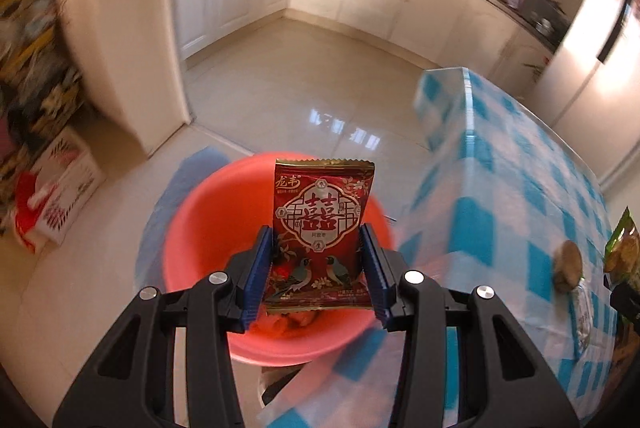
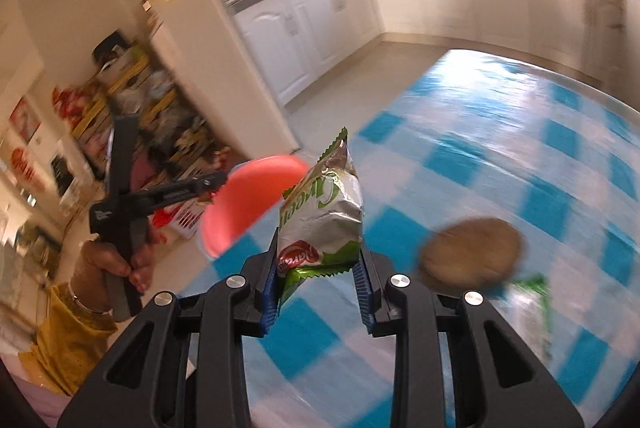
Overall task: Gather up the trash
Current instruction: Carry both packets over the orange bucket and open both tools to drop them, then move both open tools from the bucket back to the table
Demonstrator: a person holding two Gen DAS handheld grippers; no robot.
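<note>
Your right gripper (image 2: 318,270) is clamped on a green and silver snack packet (image 2: 324,216); the blue pads (image 2: 363,284) press on its lower part and the packet stands upright above them. Below lies the table (image 2: 500,163) under a blue and white checked cloth. A round brown item (image 2: 472,252), blurred, sits on the cloth just right of the gripper; what it is I cannot tell. A green wrapper (image 2: 532,292) lies beside it, near the right edge. To the left, your left hand (image 2: 116,260), in a yellow sleeve (image 2: 68,340), holds the left gripper (image 2: 160,193), pointed at a pink bucket (image 2: 244,199) at the table's edge. White kitchen cabinets (image 2: 312,27) stand behind.
</note>
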